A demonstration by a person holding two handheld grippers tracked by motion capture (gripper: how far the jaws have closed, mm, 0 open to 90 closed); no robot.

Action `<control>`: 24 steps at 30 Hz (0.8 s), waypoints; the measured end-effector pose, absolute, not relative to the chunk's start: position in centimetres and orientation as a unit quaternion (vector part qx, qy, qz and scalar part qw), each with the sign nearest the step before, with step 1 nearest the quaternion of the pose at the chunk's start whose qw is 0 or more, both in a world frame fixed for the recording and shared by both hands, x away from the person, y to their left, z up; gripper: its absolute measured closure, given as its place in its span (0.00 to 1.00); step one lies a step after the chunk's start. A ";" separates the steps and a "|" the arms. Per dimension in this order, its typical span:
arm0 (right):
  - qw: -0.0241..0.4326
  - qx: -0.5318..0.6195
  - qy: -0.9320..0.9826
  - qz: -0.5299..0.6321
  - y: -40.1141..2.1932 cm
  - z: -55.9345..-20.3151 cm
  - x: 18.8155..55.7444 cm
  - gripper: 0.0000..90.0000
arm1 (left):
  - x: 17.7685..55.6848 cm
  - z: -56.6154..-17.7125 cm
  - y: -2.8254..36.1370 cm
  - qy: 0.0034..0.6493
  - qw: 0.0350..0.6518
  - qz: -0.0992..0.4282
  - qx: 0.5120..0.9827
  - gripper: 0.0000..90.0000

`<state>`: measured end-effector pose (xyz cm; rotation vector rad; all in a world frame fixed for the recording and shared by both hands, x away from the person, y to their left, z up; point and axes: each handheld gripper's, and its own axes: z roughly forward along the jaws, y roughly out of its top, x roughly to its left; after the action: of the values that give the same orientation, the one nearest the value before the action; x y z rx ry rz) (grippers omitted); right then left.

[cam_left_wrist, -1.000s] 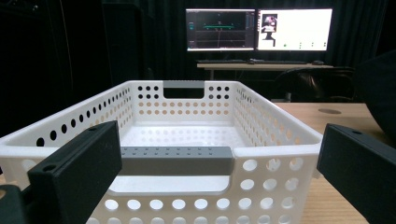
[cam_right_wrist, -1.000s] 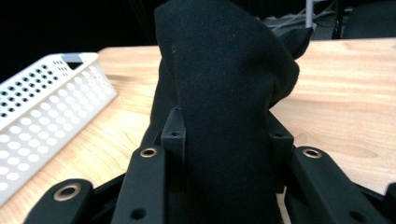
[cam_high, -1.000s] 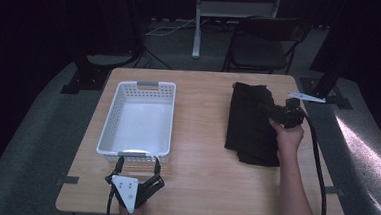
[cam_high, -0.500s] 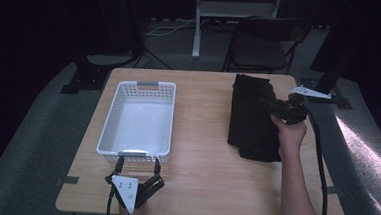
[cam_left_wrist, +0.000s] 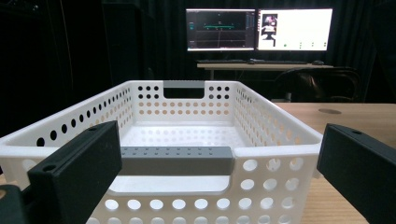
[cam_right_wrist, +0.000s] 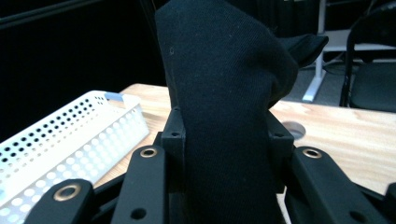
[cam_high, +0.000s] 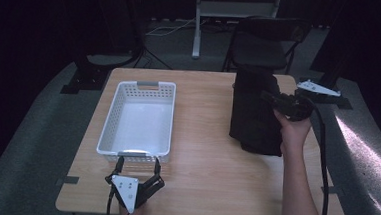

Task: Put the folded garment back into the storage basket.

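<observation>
From the high view, the black folded cloth garment near the right edge of the wooden table now hangs lifted in the right gripper, its lower part still on the wood, so I judge the carry toward the white perforated plastic basket has begun. In the left gripper view, the left gripper rests with jaws spread wide and empty, facing the basket's near wall at the table's front edge. In the right gripper view, the jaws pinch the dark fabric, the forearm reaching forward.
</observation>
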<state>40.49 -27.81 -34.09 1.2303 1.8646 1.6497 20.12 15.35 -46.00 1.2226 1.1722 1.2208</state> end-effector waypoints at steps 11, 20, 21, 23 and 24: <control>0.199 0.412 0.660 0.597 -27.3 -32.1 39.7 0.69 | 20.1 -46.0 15.3 0.487 0.502 0.506 0.505 0.01; 0.214 0.388 0.651 0.616 -26.3 -29.9 38.9 0.70 | 20.1 -46.0 15.3 0.487 0.502 0.506 0.505 0.01; 0.217 0.386 0.650 0.617 -26.2 -29.7 38.8 0.70 | 20.1 -46.0 15.3 0.487 0.502 0.506 0.505 0.01; 0.221 0.381 0.650 0.619 -26.0 -29.2 38.7 0.69 | 20.1 -46.0 15.3 0.487 0.502 0.506 0.505 0.01; 0.224 0.379 0.651 0.618 -25.9 -29.0 38.6 0.69 | 20.1 -46.0 15.3 0.487 0.502 0.506 0.505 0.01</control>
<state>38.62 -25.87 -28.99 1.0457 1.7964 1.7069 20.12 15.34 -45.99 1.2213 1.1761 1.2233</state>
